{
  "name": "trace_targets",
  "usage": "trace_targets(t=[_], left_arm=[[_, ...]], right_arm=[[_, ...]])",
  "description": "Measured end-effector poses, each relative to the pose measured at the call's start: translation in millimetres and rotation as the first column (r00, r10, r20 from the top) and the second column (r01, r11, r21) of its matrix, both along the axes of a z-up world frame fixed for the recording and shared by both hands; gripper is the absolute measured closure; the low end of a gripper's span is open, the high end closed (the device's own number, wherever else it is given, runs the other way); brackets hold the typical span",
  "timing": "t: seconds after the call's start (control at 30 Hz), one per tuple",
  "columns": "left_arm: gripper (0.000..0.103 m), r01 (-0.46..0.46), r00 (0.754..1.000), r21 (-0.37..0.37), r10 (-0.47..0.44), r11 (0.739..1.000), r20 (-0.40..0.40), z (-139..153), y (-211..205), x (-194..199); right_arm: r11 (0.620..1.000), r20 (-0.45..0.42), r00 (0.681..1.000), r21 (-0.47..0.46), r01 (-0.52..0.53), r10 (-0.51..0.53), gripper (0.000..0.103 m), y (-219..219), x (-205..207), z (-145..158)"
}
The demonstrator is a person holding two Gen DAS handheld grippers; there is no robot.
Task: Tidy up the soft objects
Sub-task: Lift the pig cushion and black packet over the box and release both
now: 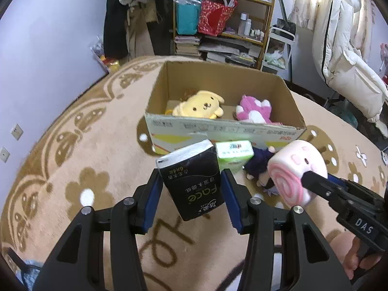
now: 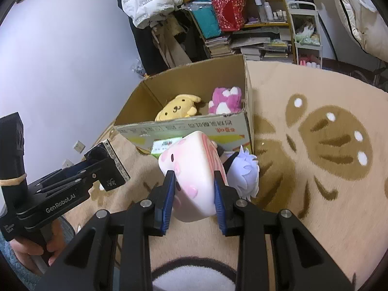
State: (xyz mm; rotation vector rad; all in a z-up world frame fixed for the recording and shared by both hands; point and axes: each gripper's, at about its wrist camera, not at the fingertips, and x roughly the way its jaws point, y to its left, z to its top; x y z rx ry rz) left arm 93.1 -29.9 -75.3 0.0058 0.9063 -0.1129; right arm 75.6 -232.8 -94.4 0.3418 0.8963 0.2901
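My left gripper (image 1: 191, 177) is shut on a black tissue pack (image 1: 191, 179), held tilted above the rug. My right gripper (image 2: 194, 177) is shut on a pink swirl-roll plush (image 2: 191, 169) with a small face. In the left wrist view the right gripper (image 1: 315, 178) shows at the right with that plush (image 1: 295, 167). In the right wrist view the left gripper (image 2: 99, 167) shows at the left with the black pack (image 2: 114, 167). An open cardboard box (image 1: 218, 128) beyond both holds a yellow dog plush (image 1: 201, 105) and a pink-and-white plush (image 1: 254, 109).
A green tissue pack (image 1: 234, 152) and a doll with white hair and dark clothes (image 2: 245, 172) lie on the beige flower rug (image 2: 315, 194) against the box front. Behind the box stand a cluttered shelf (image 1: 223, 24) and hanging white jackets (image 1: 344, 48). A hand grips each handle.
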Motion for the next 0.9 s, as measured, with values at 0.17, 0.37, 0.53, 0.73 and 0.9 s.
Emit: trace_targets(t=[0.17, 0.37, 0.53, 0.73, 0.9], left_arm=[[0.055, -0.020, 0.999, 0.019, 0.019, 1.000, 0.047, 5.9, 3.6, 1.2], [0.055, -0.041, 0.992, 0.052, 0.034, 0.998, 0.119, 14.7, 5.8, 3.0], [0.055, -0.048, 0.981, 0.070, 0.034, 0.996, 0.189, 23.8, 6.5, 5.0], [0.055, -0.048, 0.971, 0.095, 0.024, 0.994, 0.238, 31.7, 5.9, 16.5], [0.055, -0.034, 0.966, 0.110, 0.004, 0.993, 0.259, 33.5, 3.3, 33.0]], right_arm=[[1.000, 0.018, 1.000, 0.012, 0.012, -0.012, 0.071, -3.7, 1.3, 4.7], [1.000, 0.048, 0.998, 0.011, 0.027, -0.027, 0.071, -8.6, 3.8, 11.3], [0.999, 0.075, 0.996, 0.022, 0.045, -0.046, 0.071, -15.1, 7.6, 18.8], [0.999, 0.101, 0.994, 0.023, 0.049, -0.051, 0.071, -17.3, 12.7, 26.7], [0.999, 0.112, 0.993, 0.015, 0.047, -0.048, 0.071, -16.3, 20.2, 28.9]])
